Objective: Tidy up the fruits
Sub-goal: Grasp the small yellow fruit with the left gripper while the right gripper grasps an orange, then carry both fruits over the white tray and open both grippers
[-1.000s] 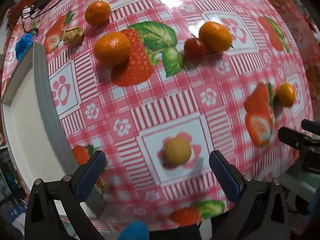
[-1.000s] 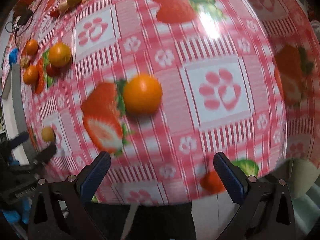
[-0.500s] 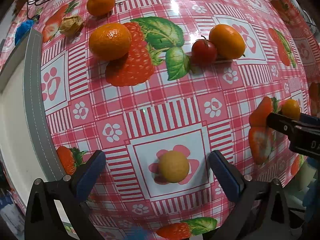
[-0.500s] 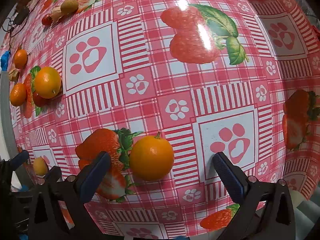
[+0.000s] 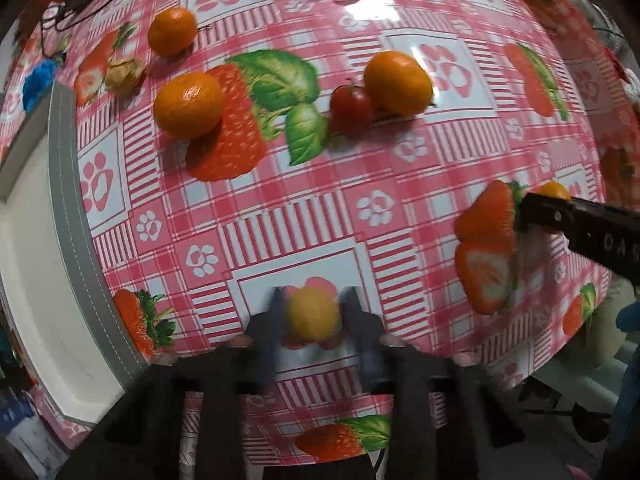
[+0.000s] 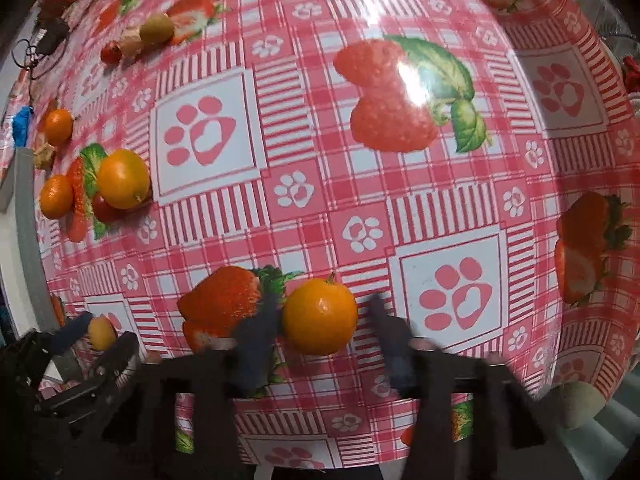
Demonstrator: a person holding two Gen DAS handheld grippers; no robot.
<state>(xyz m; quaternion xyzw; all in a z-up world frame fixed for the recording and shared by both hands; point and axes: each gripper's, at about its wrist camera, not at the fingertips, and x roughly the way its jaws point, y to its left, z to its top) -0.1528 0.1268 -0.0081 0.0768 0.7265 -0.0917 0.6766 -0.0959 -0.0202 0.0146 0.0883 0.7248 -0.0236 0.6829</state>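
Pointing straight down, left gripper (image 5: 313,312) clamping yellow fruit (image 5: 312,314), tablecloth (image 5: 320,208)

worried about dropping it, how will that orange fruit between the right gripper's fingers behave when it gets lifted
The orange fruit looks round and glossy, so it could roll on the smooth tablecloth if nudged off-centre. The right gripper is closing around its widest part, which probably helps. Its skin looks firm but likely bruises under a hard squeeze.
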